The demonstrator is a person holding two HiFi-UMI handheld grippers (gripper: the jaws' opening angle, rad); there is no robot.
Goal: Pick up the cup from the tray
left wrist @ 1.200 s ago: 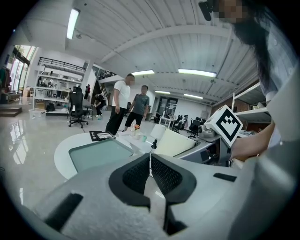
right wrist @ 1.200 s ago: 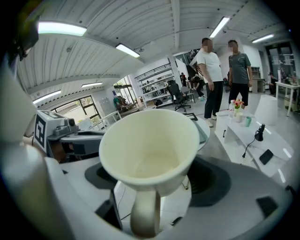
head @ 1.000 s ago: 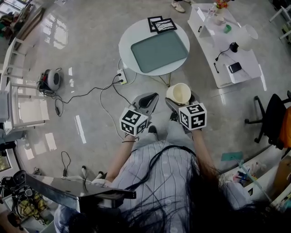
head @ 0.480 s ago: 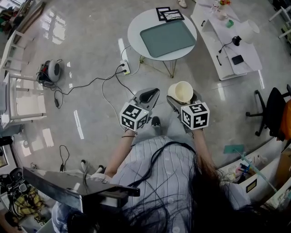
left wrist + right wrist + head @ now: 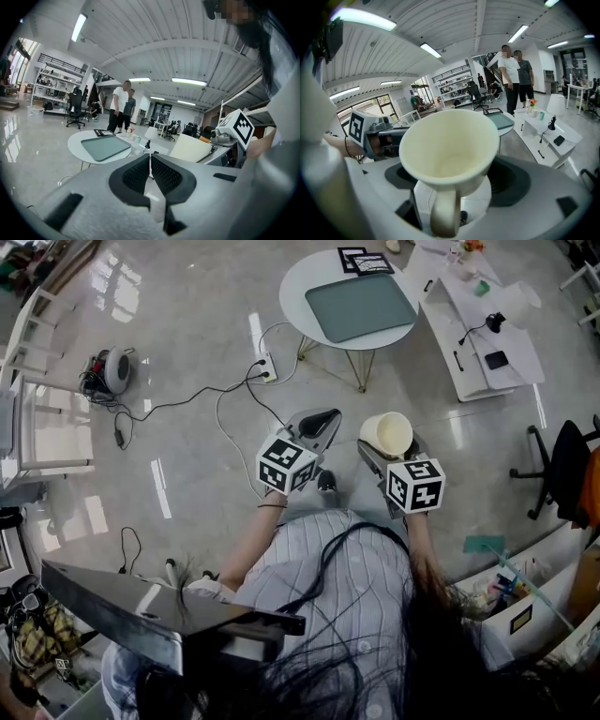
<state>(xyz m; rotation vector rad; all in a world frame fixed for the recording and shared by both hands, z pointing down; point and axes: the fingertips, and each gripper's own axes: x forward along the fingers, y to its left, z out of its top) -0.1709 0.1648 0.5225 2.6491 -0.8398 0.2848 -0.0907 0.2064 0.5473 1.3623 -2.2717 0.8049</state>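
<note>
The right claw (image 5: 394, 454) is pinching the cream cup (image 5: 449, 150), one jaw on each flank low on the body, below the flared rim. Gripping the narrower lower part probably gives the pads a firmer seat than the wide mouth would. It also leaves the rim clear.

The cup is in that claw, out in front of the person's chest and over the floor. It is well short of the round white surface (image 5: 292, 296) ahead. The green tray (image 5: 360, 306) on that surface lies bare, so the pick-up itself looks done.

The cup's long axis runs base to rim and stands roughly upright, with the mouth opening upward and tipped a little back toward the claw's camera. The handle sits between the jaws and points straight back at the claw's body, away from the tray. With the handle there, the jaws close on smooth wall rather than on the loop.

The left claw (image 5: 150, 164) has its jaws pressed together on nothing. It sits just beside the right claw at about the same height, and seems to be simply kept out of the way.
</note>
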